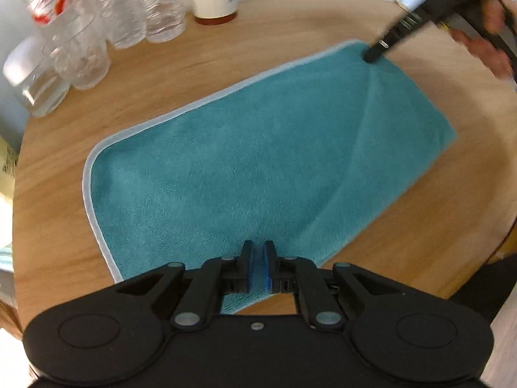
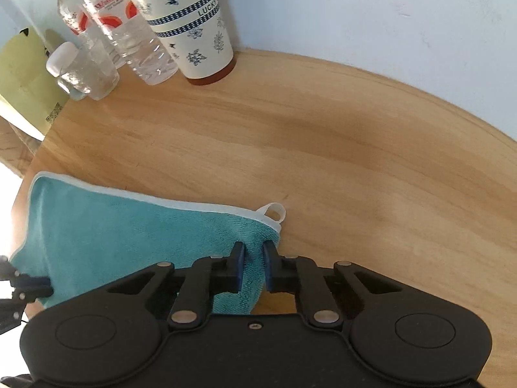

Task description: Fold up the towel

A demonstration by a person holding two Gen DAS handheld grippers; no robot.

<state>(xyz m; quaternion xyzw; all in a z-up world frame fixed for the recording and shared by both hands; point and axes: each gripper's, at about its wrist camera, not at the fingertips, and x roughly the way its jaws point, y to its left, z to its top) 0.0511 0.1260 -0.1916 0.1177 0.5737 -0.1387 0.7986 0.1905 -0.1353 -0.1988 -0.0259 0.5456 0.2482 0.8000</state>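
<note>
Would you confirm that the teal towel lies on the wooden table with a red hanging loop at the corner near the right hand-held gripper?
Not quite: the hanging loop is white, not red, as the right wrist view shows. The rest holds: the teal towel lies on the wooden table, its loop corner by the right hand-held gripper.

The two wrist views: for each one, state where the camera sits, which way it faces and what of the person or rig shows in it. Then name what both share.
Left wrist: sits behind the left gripper, faces across the teal towel toward the bottles; the right gripper and a hand show far right.
Right wrist: sits behind the right gripper at the loop corner, faces the wall; the left gripper shows at the left edge.
Shared: towel, wooden table, patterned cup, bottles.
</note>
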